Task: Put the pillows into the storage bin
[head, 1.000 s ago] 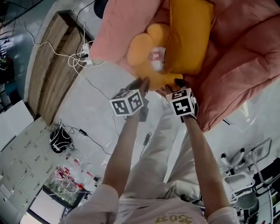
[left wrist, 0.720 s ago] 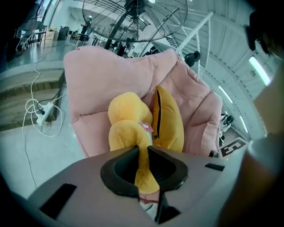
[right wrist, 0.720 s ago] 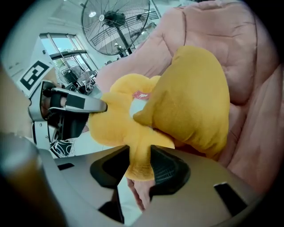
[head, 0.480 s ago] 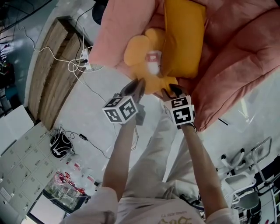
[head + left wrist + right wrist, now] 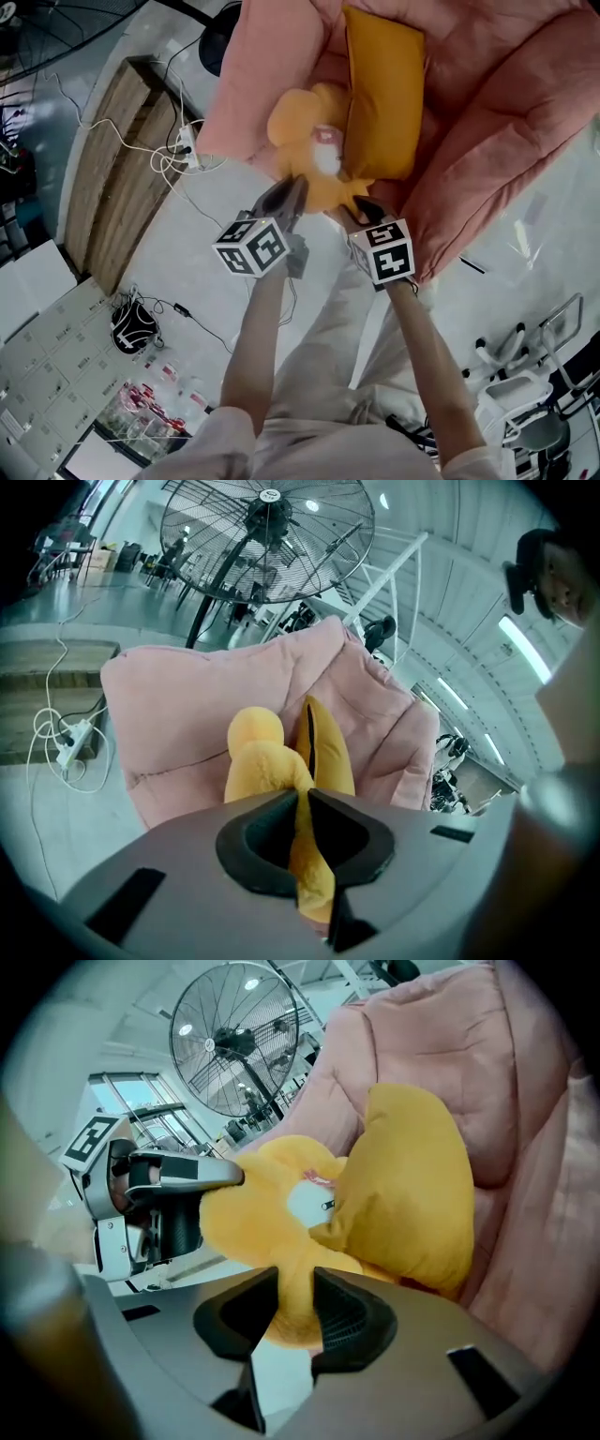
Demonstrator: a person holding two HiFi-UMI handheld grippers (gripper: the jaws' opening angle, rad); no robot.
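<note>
Head view: pale floor [image 5: 192, 246], wooden platform [image 5: 108, 178], flower pillow [image 5: 295, 127].

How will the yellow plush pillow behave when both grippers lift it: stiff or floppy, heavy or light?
Probably floppy: the plush pillow pinches thin between the jaws of the left gripper and right gripper, which have just been closing on its lobes. Likely light, being puffy fabric. It may sag between the grips and drag the orange cushion touching it.
</note>
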